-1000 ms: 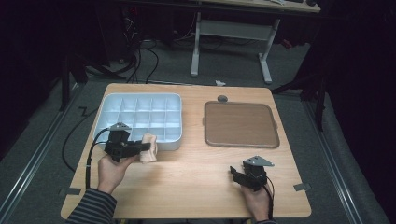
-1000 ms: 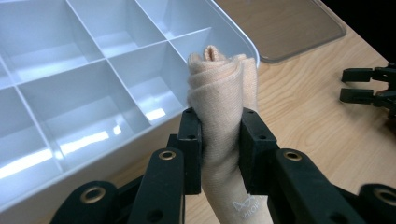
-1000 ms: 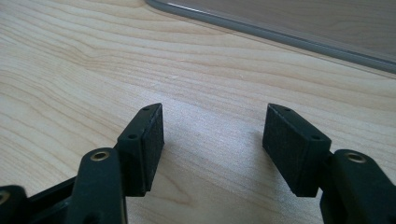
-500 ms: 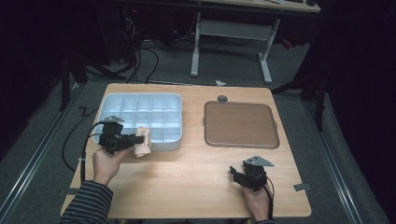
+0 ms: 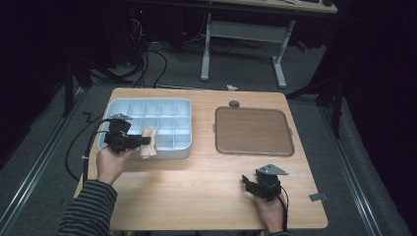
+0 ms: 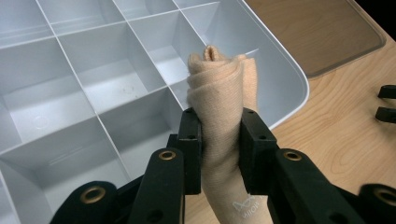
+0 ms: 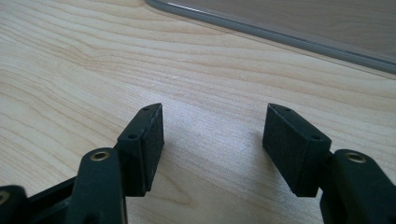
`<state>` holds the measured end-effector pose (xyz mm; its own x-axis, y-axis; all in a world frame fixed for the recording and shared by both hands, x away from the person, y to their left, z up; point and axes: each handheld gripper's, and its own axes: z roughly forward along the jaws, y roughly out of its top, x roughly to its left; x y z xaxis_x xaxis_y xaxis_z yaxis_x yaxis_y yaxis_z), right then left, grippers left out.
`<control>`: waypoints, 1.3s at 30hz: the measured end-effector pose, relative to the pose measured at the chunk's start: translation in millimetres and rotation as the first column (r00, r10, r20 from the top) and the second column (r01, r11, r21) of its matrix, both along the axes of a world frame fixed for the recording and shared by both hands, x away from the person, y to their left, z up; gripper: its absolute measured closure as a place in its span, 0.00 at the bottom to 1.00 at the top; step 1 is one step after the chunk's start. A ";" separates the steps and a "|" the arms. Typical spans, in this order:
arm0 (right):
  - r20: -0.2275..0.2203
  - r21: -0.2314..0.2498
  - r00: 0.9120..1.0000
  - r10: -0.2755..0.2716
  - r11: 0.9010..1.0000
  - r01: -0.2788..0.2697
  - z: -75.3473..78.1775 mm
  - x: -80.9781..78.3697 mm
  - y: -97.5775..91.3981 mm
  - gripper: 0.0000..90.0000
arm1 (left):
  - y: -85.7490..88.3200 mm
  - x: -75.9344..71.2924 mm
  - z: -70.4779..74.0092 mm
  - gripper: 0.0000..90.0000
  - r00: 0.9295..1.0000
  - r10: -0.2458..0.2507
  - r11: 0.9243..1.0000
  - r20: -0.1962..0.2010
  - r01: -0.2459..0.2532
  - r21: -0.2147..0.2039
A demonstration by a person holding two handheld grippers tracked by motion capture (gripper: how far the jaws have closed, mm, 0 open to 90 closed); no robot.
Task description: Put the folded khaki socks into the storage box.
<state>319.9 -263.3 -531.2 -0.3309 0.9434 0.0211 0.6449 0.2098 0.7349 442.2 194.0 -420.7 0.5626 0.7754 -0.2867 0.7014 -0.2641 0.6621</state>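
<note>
The left claw [image 6: 219, 149] is pinching a rolled beige cloth [image 6: 224, 93], its long axis running on past the pads, above the near right compartments of the grey divided tray [image 5: 183, 104], while the right claw [image 7: 212, 149] is resting spread on the tabletop [image 5: 196, 187].

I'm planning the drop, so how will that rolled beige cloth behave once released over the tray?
The rolled beige cloth dents where the left tongs pinch it, so it is probably soft and light. Its layers look loose; it may partly unroll in the compartment tray. Breakage seems unlikely.
</note>
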 end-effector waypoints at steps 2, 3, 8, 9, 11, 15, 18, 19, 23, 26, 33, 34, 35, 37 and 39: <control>0.000 0.001 1.000 -0.001 1.000 0.001 0.0 0.0 0.0 0.43 | -0.7 2.4 1.5 0.81 1.000 -0.001 1.000 -0.003 0.001 -0.007; -0.001 0.001 1.000 -0.001 1.000 0.001 0.1 -0.1 -0.1 0.43 | -2.7 4.1 2.9 0.81 1.000 -0.002 1.000 0.005 0.002 0.011; -0.001 0.004 1.000 0.000 1.000 0.000 0.1 0.3 -0.1 0.43 | -7.2 10.0 3.6 0.81 1.000 -0.014 1.000 0.004 0.014 0.026; -0.002 0.005 1.000 0.000 1.000 0.000 0.1 0.3 -0.1 0.43 | -7.0 11.6 2.4 0.81 1.000 -0.011 1.000 0.000 0.011 0.019; -0.001 0.004 1.000 0.001 1.000 -0.001 0.0 0.5 -0.1 0.43 | -6.2 15.8 -0.9 0.81 1.000 -0.002 1.000 -0.010 0.003 0.018; -0.001 0.006 1.000 0.000 1.000 0.000 0.0 0.5 -0.2 0.43 | -3.6 23.2 -5.7 0.81 1.000 0.010 1.000 -0.029 -0.010 0.006; -0.001 0.004 1.000 0.001 1.000 -0.001 0.0 0.5 0.0 0.43 | -0.5 26.4 -8.1 0.81 0.999 0.023 1.000 -0.033 -0.023 -0.001; 0.000 0.002 1.000 0.001 1.000 -0.001 0.0 0.6 0.0 0.43 | 0.1 27.1 -8.6 0.81 0.999 0.023 1.000 -0.035 -0.023 0.000; 0.000 -0.001 1.000 0.000 1.000 0.000 0.0 0.5 0.3 0.43 | 0.6 29.5 -11.1 0.81 0.999 0.021 1.000 -0.041 -0.021 0.004; -0.001 -0.002 1.000 0.000 1.000 0.000 0.1 0.4 0.3 0.43 | 0.9 32.1 -15.0 0.81 0.999 0.016 1.000 -0.049 -0.015 0.020; 0.000 -0.002 1.000 0.001 1.000 -0.001 -0.1 0.4 0.5 0.43 | 1.8 36.9 -24.2 0.81 0.998 0.017 0.999 -0.067 -0.014 0.045; 0.000 -0.003 1.000 0.001 1.000 -0.001 0.0 0.4 0.5 0.43 | 1.7 37.5 -25.2 0.81 0.997 0.016 0.999 -0.071 -0.013 0.049; 0.000 -0.003 1.000 0.001 1.000 -0.001 0.0 0.4 0.5 0.43 | 1.7 38.3 -26.4 0.81 0.997 0.013 0.999 -0.077 -0.009 0.052; 0.000 -0.002 1.000 0.001 1.000 -0.001 0.0 0.4 0.4 0.43 | 2.2 39.6 -28.7 0.81 0.996 0.012 0.998 -0.087 -0.007 0.058; 0.000 -0.002 1.000 0.000 1.000 0.000 -0.1 0.4 0.4 0.43 | 2.7 40.9 -30.8 0.81 0.995 0.011 0.998 -0.098 -0.005 0.058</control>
